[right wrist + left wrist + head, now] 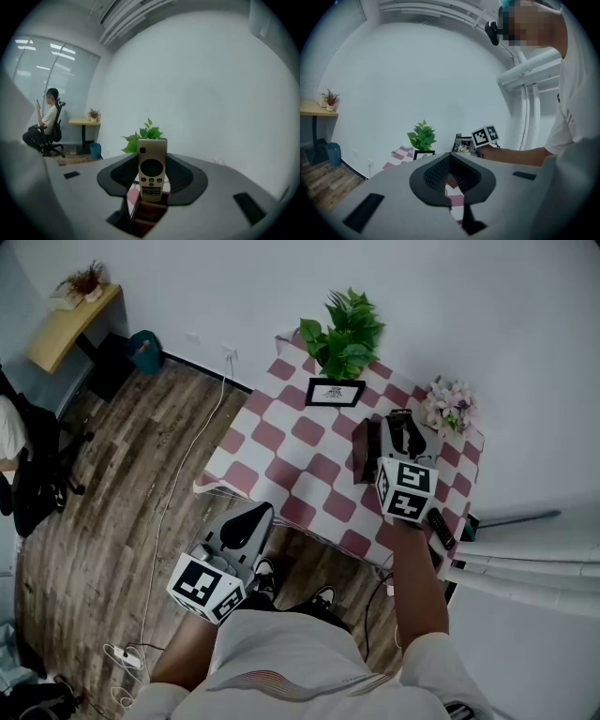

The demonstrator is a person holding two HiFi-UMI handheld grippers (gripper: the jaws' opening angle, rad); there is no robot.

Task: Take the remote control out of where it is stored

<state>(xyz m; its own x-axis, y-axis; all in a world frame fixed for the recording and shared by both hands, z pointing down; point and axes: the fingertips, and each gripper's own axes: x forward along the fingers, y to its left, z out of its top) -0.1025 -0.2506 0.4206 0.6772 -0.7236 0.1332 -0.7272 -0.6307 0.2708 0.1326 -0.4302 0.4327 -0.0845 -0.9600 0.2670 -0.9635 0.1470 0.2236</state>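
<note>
The right gripper (152, 160) clamps its jaws on the gold remote control (151, 180), which stands upright, buttons facing the camera, its lower end just above the open top of a brown wooden box (146, 214) at six o'clock. Beyond it, at twelve o'clock, rises a leafy potted plant (146, 135). In the head view the box sits on a table with a red-and-white checked cloth (281, 437), with a framed picture (335, 391) at the box's eleven o'clock and pale flowers (448, 404) at its two o'clock. The left gripper (449, 161) hangs off the table's near edge, at seven o'clock from the right, jaw tips meeting with nothing between them.
</note>
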